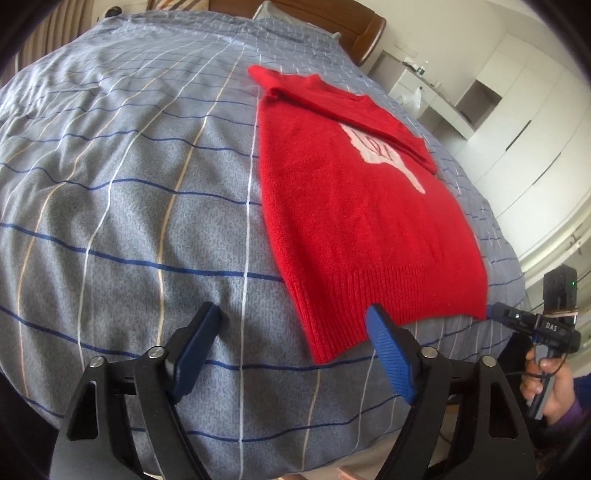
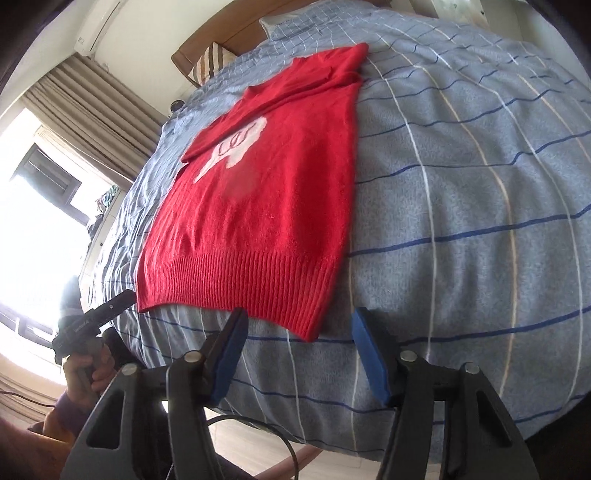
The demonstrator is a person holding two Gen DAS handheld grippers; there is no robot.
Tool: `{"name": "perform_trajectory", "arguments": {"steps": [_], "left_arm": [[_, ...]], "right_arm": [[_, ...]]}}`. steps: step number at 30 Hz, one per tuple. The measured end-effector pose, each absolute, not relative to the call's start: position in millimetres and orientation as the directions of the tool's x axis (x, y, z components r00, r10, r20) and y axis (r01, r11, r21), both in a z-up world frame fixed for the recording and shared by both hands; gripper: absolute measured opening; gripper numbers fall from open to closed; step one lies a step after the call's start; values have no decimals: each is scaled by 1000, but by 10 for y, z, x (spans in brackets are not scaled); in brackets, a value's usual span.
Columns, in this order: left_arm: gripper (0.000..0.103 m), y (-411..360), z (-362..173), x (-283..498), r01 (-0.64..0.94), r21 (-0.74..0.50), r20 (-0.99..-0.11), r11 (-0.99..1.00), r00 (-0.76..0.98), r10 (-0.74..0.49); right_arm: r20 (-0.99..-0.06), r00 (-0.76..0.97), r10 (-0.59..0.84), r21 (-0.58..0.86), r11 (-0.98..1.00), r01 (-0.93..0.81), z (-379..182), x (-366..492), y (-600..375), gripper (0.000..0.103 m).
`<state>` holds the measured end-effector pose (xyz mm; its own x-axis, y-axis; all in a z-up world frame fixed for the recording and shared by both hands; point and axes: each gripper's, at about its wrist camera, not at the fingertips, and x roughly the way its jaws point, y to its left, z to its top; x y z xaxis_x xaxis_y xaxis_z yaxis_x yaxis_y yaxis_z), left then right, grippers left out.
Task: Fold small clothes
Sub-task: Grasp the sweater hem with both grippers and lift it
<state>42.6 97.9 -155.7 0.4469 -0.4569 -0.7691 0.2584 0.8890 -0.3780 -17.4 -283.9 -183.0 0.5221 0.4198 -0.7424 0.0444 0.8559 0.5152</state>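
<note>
The left gripper [image 1: 295, 317] has its two blue pads spread wide apart. It holds nothing. Its right pad [image 1: 388, 350] sits just at the ribbed bottom edge of the red sweater [image 1: 351, 206], near one bottom corner, and I cannot tell if it touches. The other pad is over the bed cover [image 1: 129, 184].

The right gripper [image 2: 299, 325] is open too, but not as wide. Nothing is squeezed between its pads. The other bottom corner of the sweater [image 2: 258, 206] lies right in front of the gap between them.

The sweater lies flat on the striped blue-grey bed cover [image 2: 461, 184]. Its long way runs from the ribbed bottom edge, near both grippers, up to the neck, which points to the wooden headboard [image 1: 332, 18]. Both sleeves are folded in across the chest, partly over a white picture [image 1: 384, 151].
</note>
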Motion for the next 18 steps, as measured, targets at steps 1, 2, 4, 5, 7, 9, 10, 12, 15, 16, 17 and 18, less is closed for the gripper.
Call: {"name": "perform_trajectory", "arguments": {"steps": [1,2,4,5,7,9,10,12,15,16,17,18], "left_arm": [[75,950,-1558,421,262,-379,-772,888,439,-459],[67,918,-1560,417,272,-387,-771,881,428,-471],[54,828,-1576,422,289,-402,-779,869,392,-490],[51,777,-1585,428,295,-384,-791,875,384,-477],[33,730,-1615,448,289,-342,-812,894,388,-436],[3,799,-1662,494,249,-388,-810,888,368,-457],[3,866,-1649,485,229,-427,-793,875,370,-484],[2,952,-1547,421,224,-464,-761,857,394,-515],[2,1021,-1315,363,227,-525,-699,821,435,-567],[2,1034,-1224,376,228,-544,-675,808,453,-582],[2,1047,-1128,408,230,-561,-650,795,473,-595],[2,1054,-1029,466,232,-574,-626,785,494,-604]], "right_arm": [[-739,517,432,527,849,43,-1853,-157,-2826,53],[-736,514,442,536,843,42,-1862,-143,-2815,52],[-736,506,450,542,839,43,-1875,-104,-2790,46],[-738,503,450,542,839,46,-1885,-76,-2783,43],[-744,496,447,550,832,74,-1943,-19,-2811,10],[-738,507,446,571,813,114,-1980,-5,-2892,4],[-727,518,450,585,802,124,-1964,-34,-2933,4],[-707,549,446,597,792,126,-1855,-129,-2989,4],[-648,594,477,647,756,98,-1629,-233,-3061,4],[-631,609,481,653,753,82,-1541,-226,-3066,4],[-613,624,484,658,751,64,-1451,-202,-3068,4],[-593,641,487,665,746,47,-1365,-156,-3079,4]]}}
